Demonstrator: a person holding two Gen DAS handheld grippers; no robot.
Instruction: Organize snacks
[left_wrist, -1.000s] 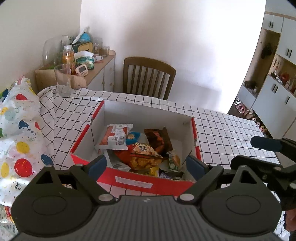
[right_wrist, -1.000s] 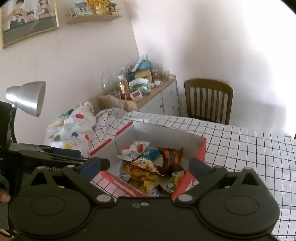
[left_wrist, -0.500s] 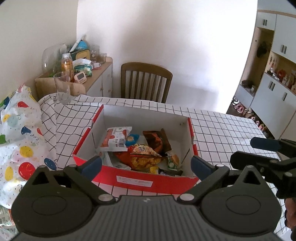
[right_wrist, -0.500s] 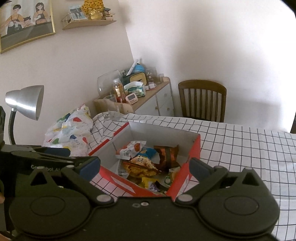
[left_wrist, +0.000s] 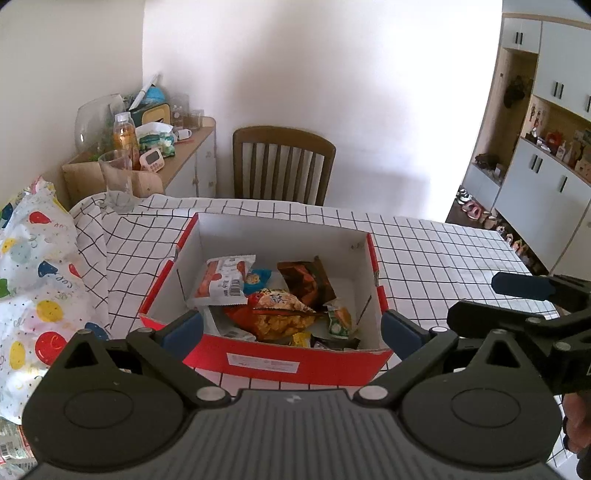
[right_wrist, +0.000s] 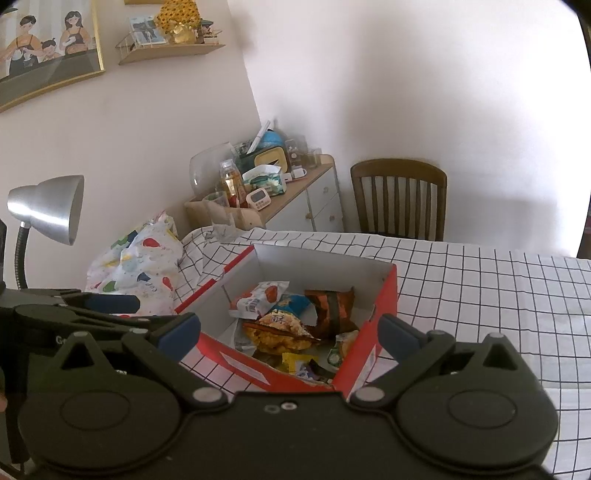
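Observation:
A red cardboard box (left_wrist: 280, 363) with a white inside stands on the checked tablecloth and holds several snack packets: a white and orange packet (left_wrist: 221, 282), an orange chips bag (left_wrist: 277, 314), a brown wrapper (left_wrist: 304, 282). The box also shows in the right wrist view (right_wrist: 364, 328), with the chips bag (right_wrist: 277, 332) inside. My left gripper (left_wrist: 291, 332) is open and empty, held back from the box's near wall. My right gripper (right_wrist: 290, 332) is open and empty, near the box's front corner. Each gripper shows at the edge of the other's view.
A balloon-print bag (left_wrist: 33, 280) lies left of the box. A glass (left_wrist: 116, 179) stands at the table's far left corner. A wooden chair (left_wrist: 282, 166) and a cluttered sideboard (left_wrist: 177, 147) stand behind the table. A silver lamp (right_wrist: 44, 208) stands at the left.
Both grippers have drawn back and up from the box, so it looks smaller and farther. Both stay open and empty. The snacks have not moved.

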